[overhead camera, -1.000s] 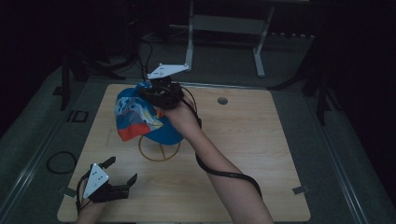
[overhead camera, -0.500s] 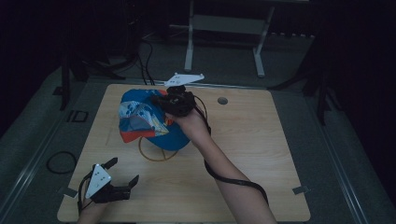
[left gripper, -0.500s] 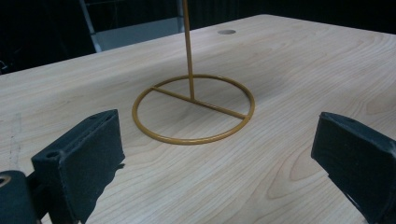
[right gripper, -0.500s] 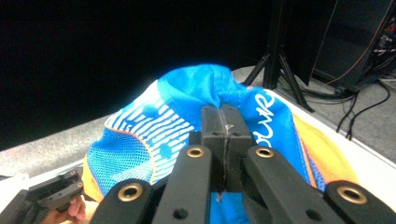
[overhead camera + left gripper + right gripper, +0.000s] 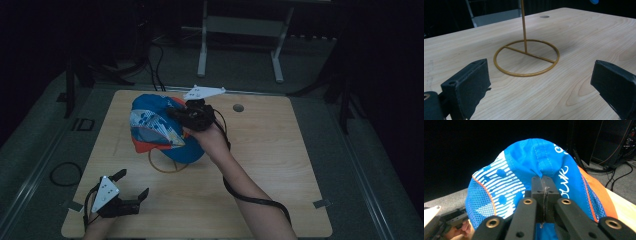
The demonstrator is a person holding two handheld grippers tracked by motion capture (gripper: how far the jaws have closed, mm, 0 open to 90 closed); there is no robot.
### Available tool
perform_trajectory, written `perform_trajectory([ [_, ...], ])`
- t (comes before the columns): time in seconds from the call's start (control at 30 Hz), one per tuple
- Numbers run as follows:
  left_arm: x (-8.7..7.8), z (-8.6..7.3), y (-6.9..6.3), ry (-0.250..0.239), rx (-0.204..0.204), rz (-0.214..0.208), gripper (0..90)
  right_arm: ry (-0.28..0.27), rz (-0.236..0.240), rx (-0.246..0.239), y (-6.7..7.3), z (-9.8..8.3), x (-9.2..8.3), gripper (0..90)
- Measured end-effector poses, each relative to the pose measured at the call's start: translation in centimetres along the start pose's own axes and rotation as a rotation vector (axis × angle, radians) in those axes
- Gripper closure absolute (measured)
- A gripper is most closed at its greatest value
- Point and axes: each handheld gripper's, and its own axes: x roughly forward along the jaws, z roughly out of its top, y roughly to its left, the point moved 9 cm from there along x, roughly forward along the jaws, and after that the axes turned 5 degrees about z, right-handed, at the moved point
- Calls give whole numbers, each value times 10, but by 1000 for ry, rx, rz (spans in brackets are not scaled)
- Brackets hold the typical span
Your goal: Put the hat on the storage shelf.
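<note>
Cap [image 5: 162, 135], blue with a white patterned panel, mesh sides and an orange brim, hangs in the air above the wooden table [image 5: 280, 165], over toward ten o'clock from the table's middle, pinched by the right gripper [image 5: 175, 114]. In the right gripper view the two black jaws are pressed flat together with a fold of the blue crown fabric [image 5: 541, 157] caught between them, so the grip looks like a thin pinch of cloth rather than a hold on the brim. Just under the cap stands a gold wire stand [image 5: 167, 162]; the left gripper view shows its round base ring [image 5: 526, 58] flat on the wood with a slim upright post [image 5: 524, 25] rising from the crossbar. My guess is that the cap is either coming off that post or about to go onto it; I cannot tell which from here. If it is being hung, the next move needs the crown's hollow brought down over the top of the post, which the cap itself hides in the high view. The right forearm [image 5: 250, 195] reaches diagonally from six o'clock up toward eleven, wrist bent so the gripper points toward nine. The left gripper [image 5: 132, 186] rests low at the table's seven o'clock corner, jaws spread wide and holding nothing, facing the stand's base.
</note>
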Motion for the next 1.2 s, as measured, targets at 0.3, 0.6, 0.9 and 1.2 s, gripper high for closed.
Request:
perform_trajectory([
  [0.3,0,-2,0,4,0,-6,26,-30,17,36,-1,-1,-1,654],
  [0.6,0,-1,-1,-5,-2,-8,25,-47,-18,8,2,4,-11,487],
  [0.9,1,-4,1,0,-16,-8,25,-69,24,10,5,4,-31,290],
  [1.2,2,-5,1,2,-22,-9,25,-59,40,-52,8,-16,-47,135],
])
